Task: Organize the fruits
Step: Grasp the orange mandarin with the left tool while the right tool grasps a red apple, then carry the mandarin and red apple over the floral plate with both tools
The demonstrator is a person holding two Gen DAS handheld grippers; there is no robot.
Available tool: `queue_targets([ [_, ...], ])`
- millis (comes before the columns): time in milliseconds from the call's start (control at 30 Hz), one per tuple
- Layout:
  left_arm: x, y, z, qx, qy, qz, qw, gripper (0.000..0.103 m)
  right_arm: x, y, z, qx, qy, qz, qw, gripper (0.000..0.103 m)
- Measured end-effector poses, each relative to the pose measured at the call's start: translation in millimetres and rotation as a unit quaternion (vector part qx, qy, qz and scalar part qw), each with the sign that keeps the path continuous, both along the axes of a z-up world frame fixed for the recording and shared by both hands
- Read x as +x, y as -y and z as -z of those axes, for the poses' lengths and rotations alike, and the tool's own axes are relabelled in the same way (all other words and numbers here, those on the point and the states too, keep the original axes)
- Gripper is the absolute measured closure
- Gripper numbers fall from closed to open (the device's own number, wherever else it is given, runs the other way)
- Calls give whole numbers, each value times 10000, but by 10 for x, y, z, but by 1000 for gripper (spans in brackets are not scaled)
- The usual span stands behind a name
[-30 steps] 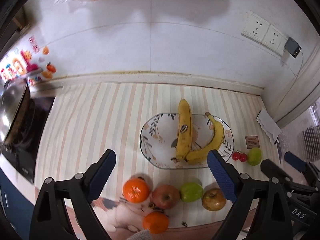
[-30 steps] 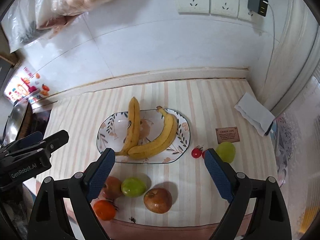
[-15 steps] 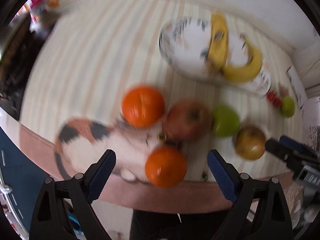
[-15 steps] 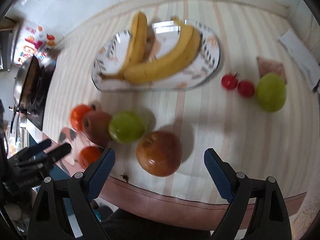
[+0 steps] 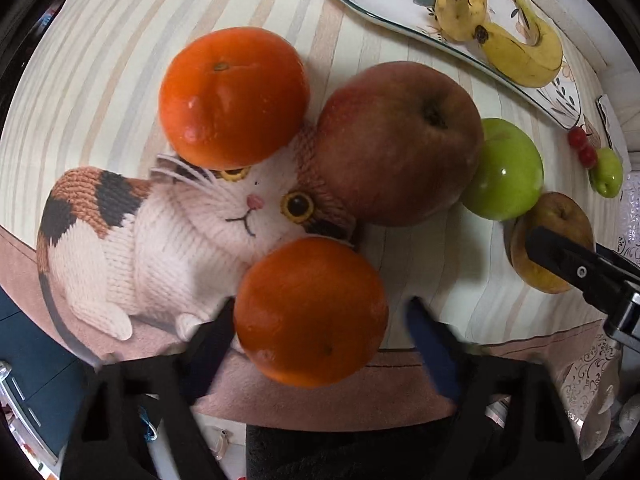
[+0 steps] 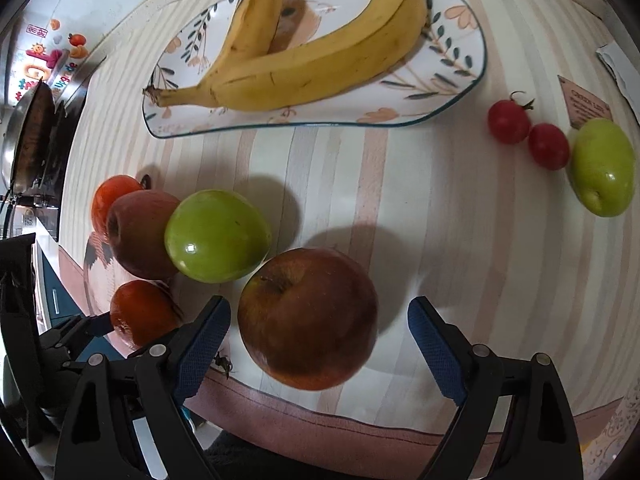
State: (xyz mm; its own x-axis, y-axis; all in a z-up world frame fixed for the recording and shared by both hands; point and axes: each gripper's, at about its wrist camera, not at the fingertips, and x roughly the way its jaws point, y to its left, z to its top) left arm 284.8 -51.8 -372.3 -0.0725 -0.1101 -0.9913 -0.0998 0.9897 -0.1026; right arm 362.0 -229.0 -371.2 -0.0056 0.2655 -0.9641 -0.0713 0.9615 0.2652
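My left gripper (image 5: 318, 312) is open, its fingers on either side of the near orange (image 5: 310, 312), without gripping it. A second orange (image 5: 234, 96), a red apple (image 5: 396, 142) and a green apple (image 5: 506, 170) lie beyond. My right gripper (image 6: 320, 324) is open around a brownish-red apple (image 6: 308, 318), fingers apart from it. The green apple (image 6: 218, 236), red apple (image 6: 138, 234) and oranges (image 6: 140, 312) lie to its left. Two bananas (image 6: 320, 68) rest on the patterned plate (image 6: 460, 76).
Two cherry tomatoes (image 6: 528, 134) and a small green fruit (image 6: 604, 166) lie at the right beside a brown card (image 6: 586, 106). A cat picture (image 5: 180, 216) is printed on the tablecloth. The table's front edge is just below both grippers. A pan (image 6: 28, 128) stands far left.
Both grippers have dropped down and forward toward the table. The left one now straddles the near orange, the right one the brownish-red apple. No fruit has moved.
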Motion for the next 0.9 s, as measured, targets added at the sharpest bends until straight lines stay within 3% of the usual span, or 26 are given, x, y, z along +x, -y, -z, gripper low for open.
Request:
queue_targets([
  [100,-4,32,-25,154,155,91,9997,41,0,-55,35,85,14,-12,10000,34],
  [300,34,-47,-55,388,239,86,9989,42,-157,-125,50,22,-5,-240,9997,34],
  [467,74,-79,-5,289,156,23,9995,41,-289,-116,79,38,-15,-254,9997,34],
  [667,215,-17,18,489,173,139,9986,40,-257,-4,85,106,1,-58,9999,34],
  [900,286,-43,-29,483,274,87,9984,42,-239,-147,89,-64,103,-278,9995,34],
])
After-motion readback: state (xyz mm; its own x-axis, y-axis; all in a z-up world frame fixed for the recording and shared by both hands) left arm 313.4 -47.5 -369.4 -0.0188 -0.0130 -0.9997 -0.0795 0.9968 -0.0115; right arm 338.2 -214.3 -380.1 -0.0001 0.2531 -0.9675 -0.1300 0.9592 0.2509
